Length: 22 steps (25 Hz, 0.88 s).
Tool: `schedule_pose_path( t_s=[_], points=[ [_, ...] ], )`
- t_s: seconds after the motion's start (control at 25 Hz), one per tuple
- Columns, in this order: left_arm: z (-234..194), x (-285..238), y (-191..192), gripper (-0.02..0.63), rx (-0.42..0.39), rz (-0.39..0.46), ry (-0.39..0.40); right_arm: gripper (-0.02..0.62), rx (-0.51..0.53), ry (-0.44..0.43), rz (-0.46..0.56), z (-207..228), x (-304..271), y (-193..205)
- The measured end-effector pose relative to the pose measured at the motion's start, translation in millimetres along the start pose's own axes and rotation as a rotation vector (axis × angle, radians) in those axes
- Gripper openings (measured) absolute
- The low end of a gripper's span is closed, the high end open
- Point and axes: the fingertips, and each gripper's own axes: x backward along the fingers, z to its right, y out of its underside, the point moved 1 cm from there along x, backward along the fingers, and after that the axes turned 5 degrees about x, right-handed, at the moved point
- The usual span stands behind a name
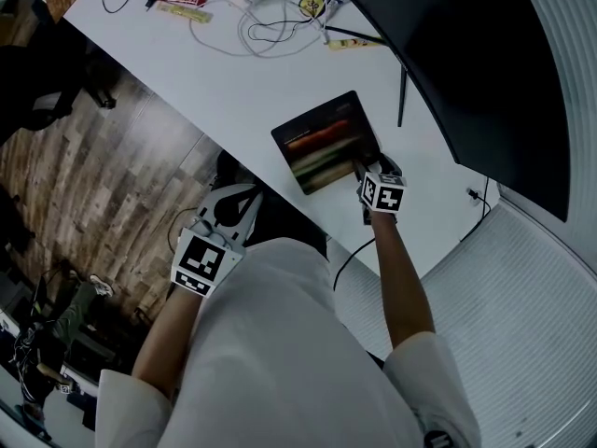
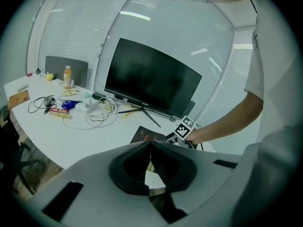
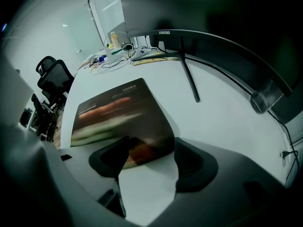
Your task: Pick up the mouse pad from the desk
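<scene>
1. The right claw (image 3: 151, 143) sits low over the white desk (image 1: 233, 91) with its jaws spread wide, not clamped on anything; the near corner of the mouse pad (image 3: 118, 110) pokes in between them; can't tell if either jaw actually touches it.
2. The mouse pad lies flat on the desk, close to the front edge; it's dark with a blurry reddish and greenish print; the big curved monitor (image 1: 485, 63) is right behind it, and the thin black stand leg (image 1: 402, 96) sits near the pad's far corner but apart from it.
3. The left claw (image 2: 150, 144) is clenched, jaw tips pressed together with nothing between them; in the head view it hangs off the front edge of the desk, over the wood floor (image 1: 84, 185), well apart from the pad.
4. The far end of the desk is the messy bit; there's a tangle of cables (image 1: 270, 26), a couple of snack wrappers (image 1: 182, 3) and an orange bottle (image 2: 67, 76); all of it is well apart from the pad.
5. A black office chair (image 3: 53, 77) stands off the desk's open side in the right gripper view.
</scene>
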Motion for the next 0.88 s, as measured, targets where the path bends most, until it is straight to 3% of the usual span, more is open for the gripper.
schedule_pose_path(
  t_s=[0.2,0.48,0.88],
  points=[
    [-3.0,0.0,2.2,0.018,-0.003,-0.004,-0.006,0.269,0.014,0.004,0.01,-6.3,-1.0,-3.0],
    [-6.4,7.6,-0.1,0.018,-0.012,0.004,-0.009,0.101,0.041,-0.005,0.017,-28.9,0.1,-4.2],
    [-13.3,21.5,-3.4,0.018,-0.039,0.036,0.006,0.05,-0.03,-0.08,0.061,-44.2,24.0,-15.7]
  ],
)
